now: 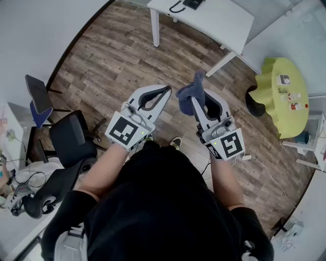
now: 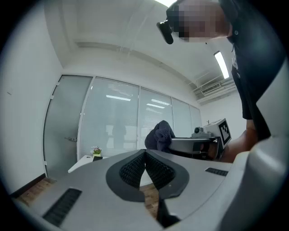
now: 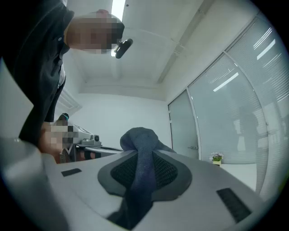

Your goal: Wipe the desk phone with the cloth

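1. Wood-plank floor: lies under everything in the head view.
2. White desk: at the top of the head view, well apart from both grippers.
3. Black office chair: on the person's left.
4. Yellow-green round table: on the right, with small containers on its top, too small to identify.
5. Left gripper: held in the air over the floor, jaws clenched, pads meeting, nothing between them.
6. Right gripper: just beside the left gripper, jaws grasping the cloth.
7. Cloth: dark blue, bunched above the jaw tips, tail trailing down between the pads.
8. Desk phone: dark, on the desk near its left corner, partly cut off by the frame edge.
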Demonstrator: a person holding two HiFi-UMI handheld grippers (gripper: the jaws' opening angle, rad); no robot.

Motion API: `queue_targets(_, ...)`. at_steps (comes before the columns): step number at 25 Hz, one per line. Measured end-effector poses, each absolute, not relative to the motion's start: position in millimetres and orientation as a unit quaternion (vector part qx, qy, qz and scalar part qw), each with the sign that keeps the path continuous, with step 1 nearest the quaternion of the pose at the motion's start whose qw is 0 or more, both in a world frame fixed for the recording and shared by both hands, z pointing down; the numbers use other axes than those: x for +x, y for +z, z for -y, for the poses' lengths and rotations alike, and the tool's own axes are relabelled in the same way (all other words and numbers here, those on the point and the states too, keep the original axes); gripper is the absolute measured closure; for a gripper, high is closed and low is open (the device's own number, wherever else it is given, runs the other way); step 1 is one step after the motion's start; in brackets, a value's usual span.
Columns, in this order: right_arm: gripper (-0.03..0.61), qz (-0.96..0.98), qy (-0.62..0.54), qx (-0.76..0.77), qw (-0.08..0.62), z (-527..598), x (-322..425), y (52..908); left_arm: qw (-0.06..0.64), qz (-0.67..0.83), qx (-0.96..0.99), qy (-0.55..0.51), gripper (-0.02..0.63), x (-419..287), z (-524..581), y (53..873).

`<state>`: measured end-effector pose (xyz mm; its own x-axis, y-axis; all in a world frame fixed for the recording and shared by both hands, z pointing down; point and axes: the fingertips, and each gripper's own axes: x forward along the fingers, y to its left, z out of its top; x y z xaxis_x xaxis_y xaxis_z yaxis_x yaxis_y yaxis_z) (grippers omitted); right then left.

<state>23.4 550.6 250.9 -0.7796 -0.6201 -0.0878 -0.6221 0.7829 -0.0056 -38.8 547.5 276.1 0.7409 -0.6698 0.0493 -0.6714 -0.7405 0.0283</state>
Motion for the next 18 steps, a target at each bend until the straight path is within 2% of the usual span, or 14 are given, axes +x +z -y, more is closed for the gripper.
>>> queue_targets(18,0.489,-0.941,0.014,-0.335,0.051,-552,61,248,0.025,0.375,0.927,0.01,0.603,-10,-551,276)
